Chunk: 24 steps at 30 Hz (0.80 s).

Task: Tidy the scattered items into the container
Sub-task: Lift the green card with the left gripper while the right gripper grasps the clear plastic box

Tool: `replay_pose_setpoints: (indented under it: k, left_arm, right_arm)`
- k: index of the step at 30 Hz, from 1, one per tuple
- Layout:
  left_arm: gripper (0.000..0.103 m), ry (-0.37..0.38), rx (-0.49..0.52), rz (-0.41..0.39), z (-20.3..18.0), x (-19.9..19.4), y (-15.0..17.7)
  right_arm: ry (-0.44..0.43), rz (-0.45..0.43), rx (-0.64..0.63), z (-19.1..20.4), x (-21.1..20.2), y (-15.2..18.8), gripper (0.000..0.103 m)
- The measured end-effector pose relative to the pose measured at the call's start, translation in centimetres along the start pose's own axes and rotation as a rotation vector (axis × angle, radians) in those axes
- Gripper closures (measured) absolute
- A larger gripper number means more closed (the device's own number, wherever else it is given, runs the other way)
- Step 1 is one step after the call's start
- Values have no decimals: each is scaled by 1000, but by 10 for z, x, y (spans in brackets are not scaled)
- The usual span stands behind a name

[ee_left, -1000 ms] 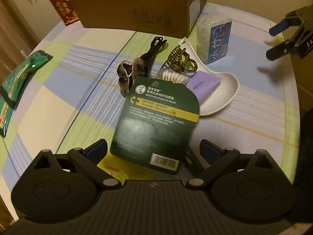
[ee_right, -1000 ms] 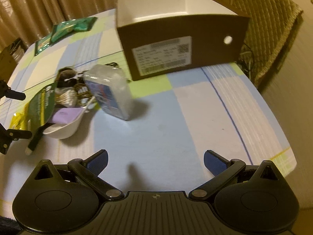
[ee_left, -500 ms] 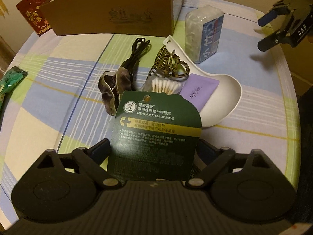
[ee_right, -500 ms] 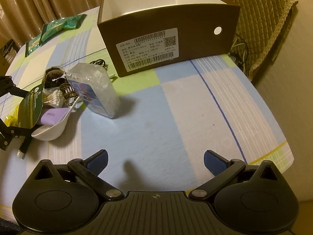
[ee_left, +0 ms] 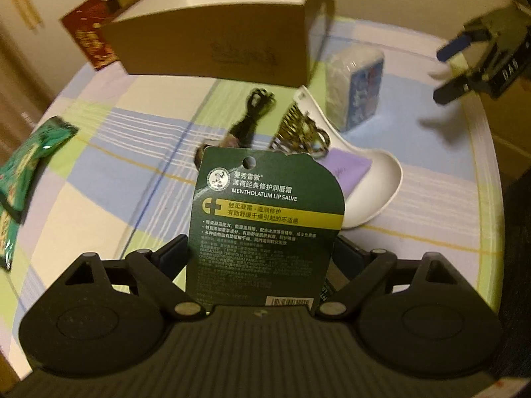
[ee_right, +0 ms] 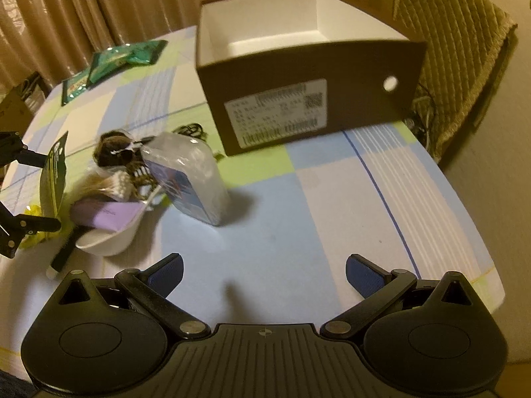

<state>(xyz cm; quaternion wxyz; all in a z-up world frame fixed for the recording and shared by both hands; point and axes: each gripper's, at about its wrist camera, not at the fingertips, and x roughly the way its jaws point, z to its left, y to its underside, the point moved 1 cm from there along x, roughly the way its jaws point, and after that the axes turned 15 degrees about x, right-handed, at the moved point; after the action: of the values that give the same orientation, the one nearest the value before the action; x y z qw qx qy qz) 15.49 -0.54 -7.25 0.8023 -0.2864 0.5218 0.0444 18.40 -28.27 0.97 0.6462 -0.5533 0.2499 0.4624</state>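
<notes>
My left gripper (ee_left: 260, 253) is shut on a green lip salve card (ee_left: 265, 219) and holds it upright above the table; the card also shows edge-on in the right wrist view (ee_right: 53, 174). The open brown cardboard box (ee_left: 215, 43) stands at the back, white inside (ee_right: 298, 30). A white dish (ee_left: 375, 192) holds a purple pad (ee_left: 348, 169), a gold hair clip (ee_left: 298, 129) and cotton swabs (ee_right: 113, 185). A wrapped tissue pack (ee_left: 358, 93) stands beside the dish. My right gripper (ee_right: 264, 272) is open and empty over bare tablecloth.
A black cord (ee_left: 252, 112) and a dark scrunchie (ee_right: 114, 149) lie by the dish. Green snack packets (ee_left: 23, 162) lie at the table's left edge. A red packet (ee_left: 91, 33) stands behind the box. A padded chair (ee_right: 458, 59) is beyond the table. A pen (ee_right: 63, 255) lies near the dish.
My left gripper has lifted the lip salve card higher and drawn it closer between the fingers. The right gripper has shifted, so the box sits more central in its view.
</notes>
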Motion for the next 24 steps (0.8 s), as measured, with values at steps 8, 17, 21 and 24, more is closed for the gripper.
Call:
replay_pose_setpoints:
  k: [8,17,21,24]
  left_arm:
    - [13,-77,-192,-19,-5,-24,-8]
    - [13,-110,-356,-13,-7,-33,-11]
    - [13,-126,-396,-4,-9,-35,-11]
    - [13,-136,-429,4,-10,-35,-11]
  right_arm:
    - [-84,-41,-66,23,5,-8,2]
    - [-141,-90,-286,36,16,-15,10]
    - [-195,-81,-435,40,23,-23,23]
    - [-245,-56,-515,41,30,-30,35]
